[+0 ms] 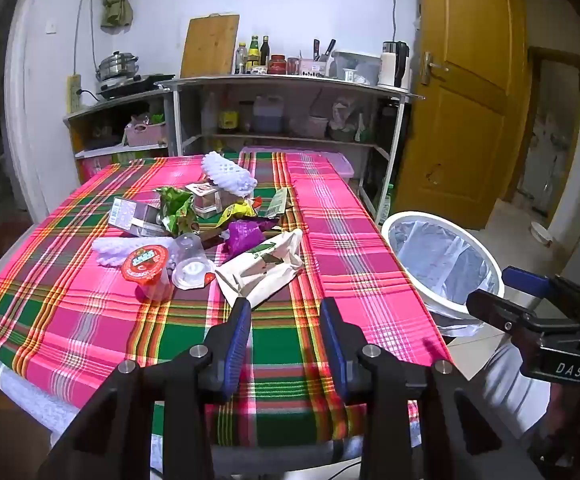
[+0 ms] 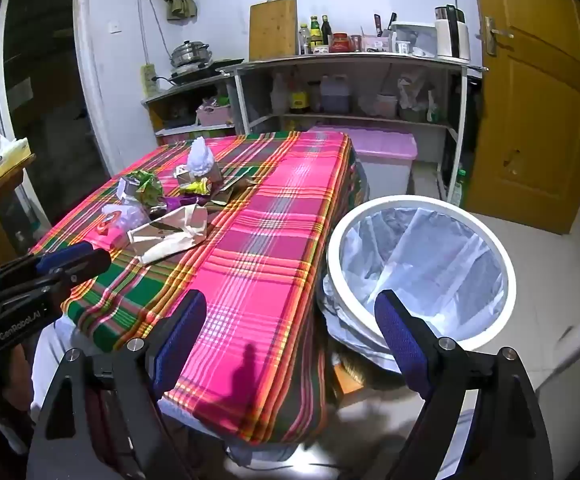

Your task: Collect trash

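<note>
While the left tool [image 1: 284,320] hangs above the near edge of the bench [image 1: 354,240], its two blue-padded fingers [image 1: 238,336] stand apart with nothing between them. The right tool [image 2: 290,320] is spread wider still and also holds nothing; one finger sits over the bench's near right corner and the other over the rim of the bin [image 2: 422,204].

Trash lies in a loose heap on the plaid cloth, toward the middle and the left half of the bench. Nearest the left tool is a crumpled cream paper bag [image 1: 262,266] with green print. Just beside it on the left lie a clear plastic cup [image 1: 190,264] on its side and a small tub with a red foil lid [image 1: 146,266], tilted toward the camera. A white foam net sleeve [image 1: 110,250] is tucked behind the tub. Farther in sit a purple wrapper [image 1: 244,236], a green crumpled wrapper [image 1: 176,208], a yellow wrapper [image 1: 238,212] and a small carton [image 1: 130,216] — all touching or overlapping. A second white foam net [image 1: 228,174] rests on a small box at the far side of the heap.

The bin stands on the floor just off the right edge of the bench (white rim, pale liner bag inside), and nothing can be made out within the liner. The right half of the bench shows only the cloth.
</note>
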A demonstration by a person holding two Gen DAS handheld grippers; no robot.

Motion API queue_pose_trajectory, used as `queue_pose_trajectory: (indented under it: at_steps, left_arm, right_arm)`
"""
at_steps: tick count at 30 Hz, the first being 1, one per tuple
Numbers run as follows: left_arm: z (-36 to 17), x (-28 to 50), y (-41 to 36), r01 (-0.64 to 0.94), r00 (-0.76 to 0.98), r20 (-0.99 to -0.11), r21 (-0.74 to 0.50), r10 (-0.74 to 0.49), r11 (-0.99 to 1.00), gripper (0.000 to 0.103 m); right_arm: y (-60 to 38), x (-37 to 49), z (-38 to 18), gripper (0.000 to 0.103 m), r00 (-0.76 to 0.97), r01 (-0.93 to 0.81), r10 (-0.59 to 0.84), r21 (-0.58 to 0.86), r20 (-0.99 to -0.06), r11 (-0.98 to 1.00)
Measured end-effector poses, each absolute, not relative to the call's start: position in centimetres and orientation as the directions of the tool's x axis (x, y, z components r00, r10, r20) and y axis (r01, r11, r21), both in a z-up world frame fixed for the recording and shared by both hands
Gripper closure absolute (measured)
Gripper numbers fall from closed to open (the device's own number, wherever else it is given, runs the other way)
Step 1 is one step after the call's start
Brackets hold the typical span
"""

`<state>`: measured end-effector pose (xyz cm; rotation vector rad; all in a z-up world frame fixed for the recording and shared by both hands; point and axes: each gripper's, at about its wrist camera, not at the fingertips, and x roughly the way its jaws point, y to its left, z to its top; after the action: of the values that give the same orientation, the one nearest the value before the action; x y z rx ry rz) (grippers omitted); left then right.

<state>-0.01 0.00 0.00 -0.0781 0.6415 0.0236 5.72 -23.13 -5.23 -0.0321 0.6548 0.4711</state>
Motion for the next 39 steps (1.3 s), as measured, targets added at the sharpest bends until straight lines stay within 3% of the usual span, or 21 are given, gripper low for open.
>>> queue_pose_trajectory:
  at_steps: [39]
  left_arm:
    - [0.08, -0.14, 0.04, -0.046, 0.801, -0.598, -0.072, -0.007, 0.996, 0.068]
  right_arm:
    - [-22.79, 4.86, -4.35, 0.016, 0.705, -0.44, 0.408, 0.093, -0.58, 0.893]
